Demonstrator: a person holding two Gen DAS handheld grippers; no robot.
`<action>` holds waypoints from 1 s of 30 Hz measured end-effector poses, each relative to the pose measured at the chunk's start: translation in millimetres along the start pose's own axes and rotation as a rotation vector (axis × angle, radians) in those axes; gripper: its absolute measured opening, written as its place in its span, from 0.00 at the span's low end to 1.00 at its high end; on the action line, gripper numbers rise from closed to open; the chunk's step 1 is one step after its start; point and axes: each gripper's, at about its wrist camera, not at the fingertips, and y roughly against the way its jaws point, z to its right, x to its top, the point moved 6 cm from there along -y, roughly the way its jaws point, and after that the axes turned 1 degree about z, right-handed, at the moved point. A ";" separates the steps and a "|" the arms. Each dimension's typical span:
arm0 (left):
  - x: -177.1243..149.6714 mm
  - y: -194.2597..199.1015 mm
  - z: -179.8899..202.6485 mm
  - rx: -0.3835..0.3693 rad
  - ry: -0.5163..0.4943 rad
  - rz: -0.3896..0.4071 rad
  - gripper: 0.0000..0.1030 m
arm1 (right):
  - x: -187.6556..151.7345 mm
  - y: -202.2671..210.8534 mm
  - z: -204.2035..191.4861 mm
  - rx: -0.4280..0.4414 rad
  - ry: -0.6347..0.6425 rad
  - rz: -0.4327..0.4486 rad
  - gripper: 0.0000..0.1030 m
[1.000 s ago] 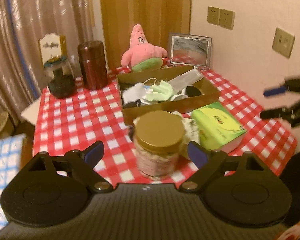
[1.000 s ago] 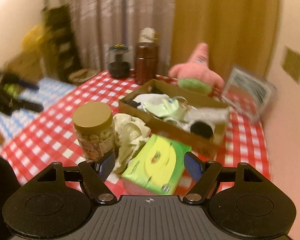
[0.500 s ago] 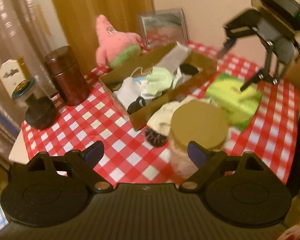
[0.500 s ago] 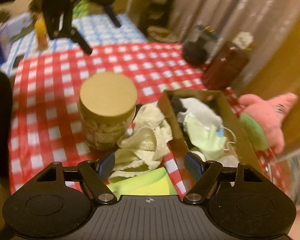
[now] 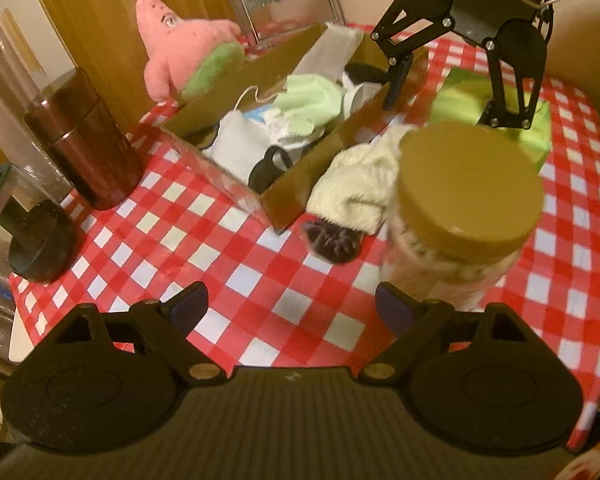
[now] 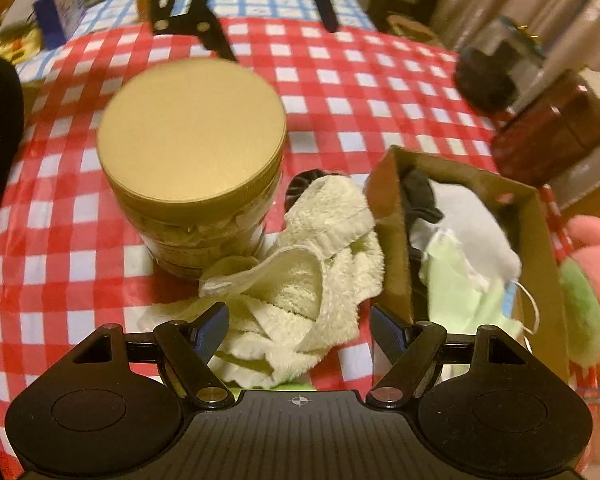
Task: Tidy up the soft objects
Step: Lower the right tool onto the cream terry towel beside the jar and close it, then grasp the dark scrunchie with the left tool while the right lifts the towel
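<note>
A crumpled cream towel [image 6: 308,280] lies on the red checked tablecloth [image 6: 360,92] between a gold-lidded jar [image 6: 192,148] and a brown cardboard box [image 6: 392,240]. The box holds a pale green cloth [image 6: 460,292], white cloths and a face mask. My right gripper [image 6: 300,320] is open, just above the towel's near edge. In the left wrist view the towel [image 5: 360,184] lies beside the box [image 5: 300,184], with a dark scrunchie [image 5: 332,236] at its edge. My left gripper [image 5: 292,304] is open and empty over the tablecloth, next to the jar [image 5: 460,208]. The right gripper [image 5: 444,92] hovers over the green tissue pack.
A pink starfish plush [image 5: 184,48] and a picture frame [image 5: 288,0] stand behind the box. A dark brown canister [image 5: 84,140] and a black-based glass jar [image 5: 32,232] stand at the left. A green tissue pack [image 5: 540,132] lies at the right.
Both grippers have swung round and come closer over the table. The right gripper has moved from above the tissue pack to the towel. Both stay open.
</note>
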 end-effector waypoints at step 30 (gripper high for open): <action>-7.3 -61.6 -5.2 -0.120 -0.049 -0.007 0.77 | -4.8 -0.6 20.7 -0.019 -0.081 0.107 0.13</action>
